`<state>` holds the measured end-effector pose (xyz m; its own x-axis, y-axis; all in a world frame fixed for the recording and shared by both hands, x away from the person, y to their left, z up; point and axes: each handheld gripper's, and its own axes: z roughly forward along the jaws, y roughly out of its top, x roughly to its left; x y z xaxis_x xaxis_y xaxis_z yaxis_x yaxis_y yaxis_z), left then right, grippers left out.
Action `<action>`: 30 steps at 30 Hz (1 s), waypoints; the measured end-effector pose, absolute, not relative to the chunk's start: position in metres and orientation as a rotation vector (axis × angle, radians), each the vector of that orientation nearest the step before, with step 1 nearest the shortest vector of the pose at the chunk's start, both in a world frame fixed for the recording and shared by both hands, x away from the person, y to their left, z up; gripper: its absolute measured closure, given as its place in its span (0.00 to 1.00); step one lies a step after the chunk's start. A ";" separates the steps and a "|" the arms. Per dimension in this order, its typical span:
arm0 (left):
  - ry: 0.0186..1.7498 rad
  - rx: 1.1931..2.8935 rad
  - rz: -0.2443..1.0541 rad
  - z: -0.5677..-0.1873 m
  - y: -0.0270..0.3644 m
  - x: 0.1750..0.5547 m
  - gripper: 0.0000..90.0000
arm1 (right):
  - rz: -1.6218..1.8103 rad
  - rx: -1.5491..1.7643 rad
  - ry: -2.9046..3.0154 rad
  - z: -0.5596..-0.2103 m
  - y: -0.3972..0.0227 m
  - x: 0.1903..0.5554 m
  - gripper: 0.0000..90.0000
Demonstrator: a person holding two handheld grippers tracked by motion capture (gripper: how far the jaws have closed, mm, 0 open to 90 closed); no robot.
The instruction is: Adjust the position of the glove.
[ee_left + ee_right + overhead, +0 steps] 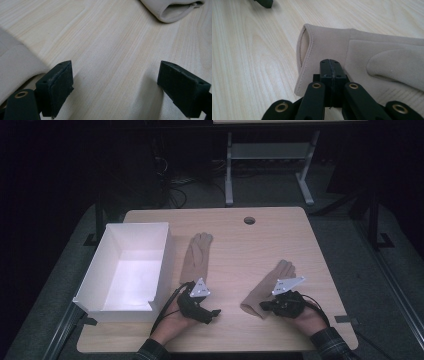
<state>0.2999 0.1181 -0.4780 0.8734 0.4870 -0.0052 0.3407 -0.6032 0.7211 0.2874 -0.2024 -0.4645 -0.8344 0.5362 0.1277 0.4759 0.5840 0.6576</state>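
Observation:
Two beige gloves lie flat on the wooden table (235,245). The left glove (201,255) lies beside the white box, and its cuff edge (15,67) sits just left of my left gripper (125,75). That gripper (212,312) is open low over bare wood, with nothing between its pads. The right glove (267,287) lies at an angle with its open cuff (304,47) toward the table's middle. My right gripper (330,62) is shut, pad against pad, its tips over the cuff end of this glove (374,50). I cannot see any fabric between the pads.
A white open box (127,270) stands at the table's left side, with nothing inside. A round cable hole (249,220) sits near the far edge. One jaw of the left gripper (264,3) shows at the top of the right gripper view.

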 end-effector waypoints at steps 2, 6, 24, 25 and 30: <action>0.594 2.273 0.247 -0.478 0.118 0.300 0.14 | 1.087 0.876 2.719 -0.464 -0.204 0.286 1.00; 0.595 2.272 0.247 -0.478 0.118 0.300 0.14 | 1.075 0.869 2.721 -0.464 -0.208 0.285 1.00; 0.595 2.275 0.250 -0.478 0.118 0.300 0.14 | 1.052 0.912 2.712 -0.463 -0.231 0.276 1.00; 0.593 2.277 0.251 -0.478 0.118 0.300 0.14 | 1.050 0.918 2.712 -0.462 -0.232 0.276 1.00; 0.593 2.279 0.252 -0.478 0.118 0.300 0.14 | 1.048 0.945 2.705 -0.462 -0.241 0.273 1.00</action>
<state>0.2998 0.1181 -0.4777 0.8730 0.4877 0.0009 0.3392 -0.6084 0.7175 0.2729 -0.2410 -0.4623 -0.8045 0.5791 0.1317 0.5168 0.5733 0.6358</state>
